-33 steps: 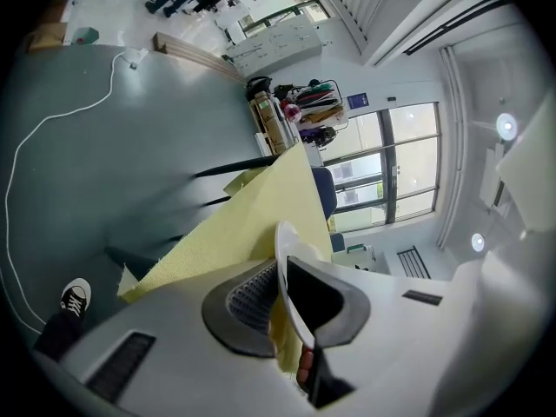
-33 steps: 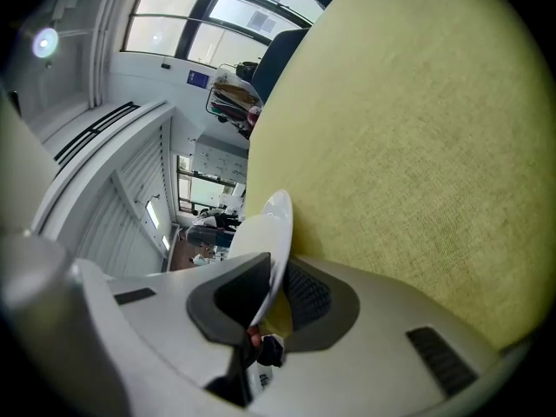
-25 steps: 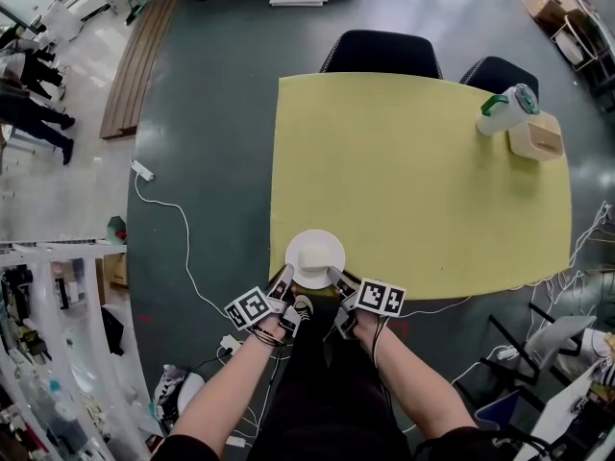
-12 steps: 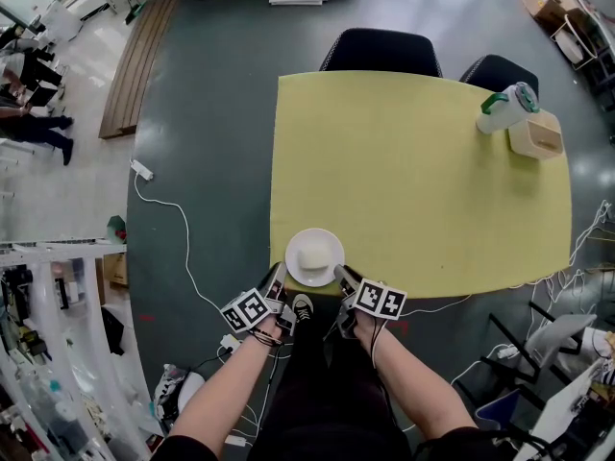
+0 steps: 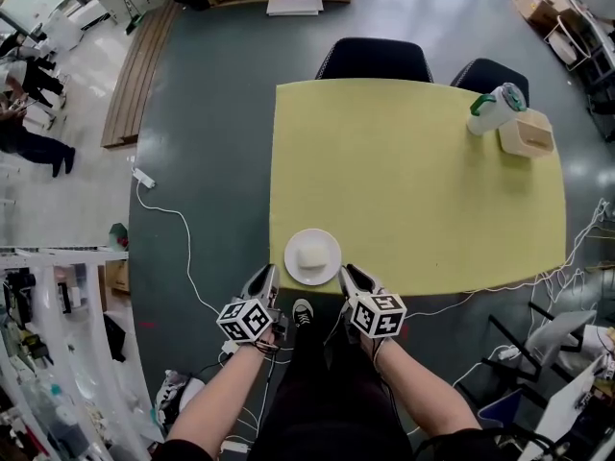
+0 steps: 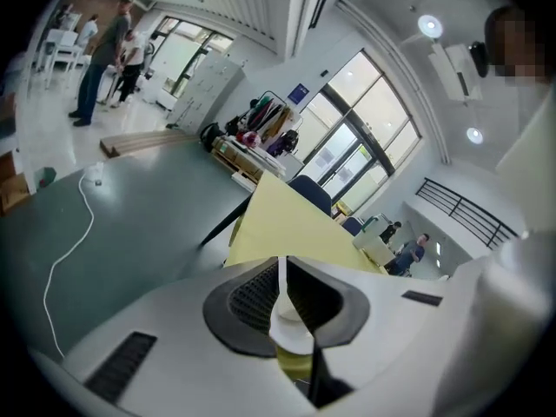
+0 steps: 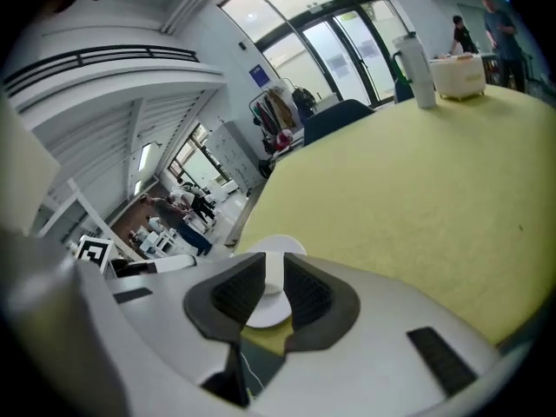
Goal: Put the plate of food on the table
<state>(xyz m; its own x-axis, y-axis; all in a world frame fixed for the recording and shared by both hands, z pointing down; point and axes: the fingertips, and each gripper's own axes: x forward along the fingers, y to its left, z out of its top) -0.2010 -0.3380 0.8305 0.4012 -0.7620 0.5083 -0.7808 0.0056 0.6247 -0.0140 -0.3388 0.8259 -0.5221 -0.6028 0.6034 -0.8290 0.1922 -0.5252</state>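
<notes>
A white plate [image 5: 312, 256] with a pale block of food [image 5: 310, 254] rests on the yellow table [image 5: 413, 181], close to its near edge. My left gripper [image 5: 262, 280] sits just off the table edge, left of the plate and apart from it. My right gripper [image 5: 347, 277] is at the plate's right, also clear of it. In the left gripper view the jaws of the left gripper [image 6: 282, 272] stand a narrow gap apart, and the plate [image 6: 292, 330] shows through. The right gripper [image 7: 274, 276] likewise shows a slim gap with the plate [image 7: 280, 245] beyond.
A white jug with a green lid [image 5: 492, 109] and a beige box [image 5: 526, 133] stand at the table's far right corner. Two dark chairs [image 5: 378, 58] [image 5: 492, 73] are at the far side. A white cable [image 5: 183, 248] lies on the floor to the left.
Both grippers have let go of the plate's rim and drawn back toward me. The plate now lies on the table.
</notes>
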